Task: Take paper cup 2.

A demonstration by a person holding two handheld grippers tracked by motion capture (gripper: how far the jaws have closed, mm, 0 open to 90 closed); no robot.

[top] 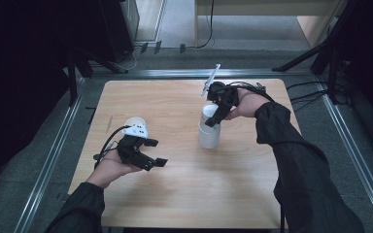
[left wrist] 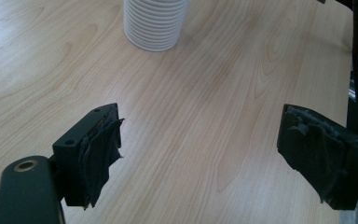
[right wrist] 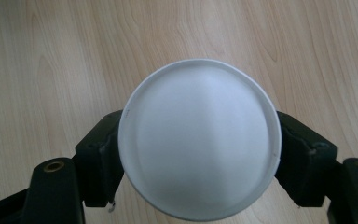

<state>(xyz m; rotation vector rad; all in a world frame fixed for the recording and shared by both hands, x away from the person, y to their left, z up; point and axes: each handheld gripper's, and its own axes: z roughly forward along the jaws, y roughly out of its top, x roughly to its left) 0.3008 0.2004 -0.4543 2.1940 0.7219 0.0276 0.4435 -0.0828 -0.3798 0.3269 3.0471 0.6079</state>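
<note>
A stack of white paper cups [top: 209,132] stands upside down near the middle of the wooden table [top: 184,194]. My right gripper [top: 214,116] reaches down over its top. In the right gripper view the round base of the top cup [right wrist: 199,144] sits between the two black jaws, whose pads [right wrist: 103,154] lie against its sides, so my right gripper [right wrist: 199,156] is shut on that cup. My left gripper [top: 158,152] hovers over the table's left part, open, with nothing between its pads [left wrist: 98,154]. The ribbed stack [left wrist: 154,23] shows ahead of my left gripper [left wrist: 200,149].
A white rounded object [top: 134,121], perhaps a cup, lies just behind the left hand. Metal rails [top: 53,155] run along the table's sides. Black stands [top: 320,53] and cables lie on the floor beyond the far edge.
</note>
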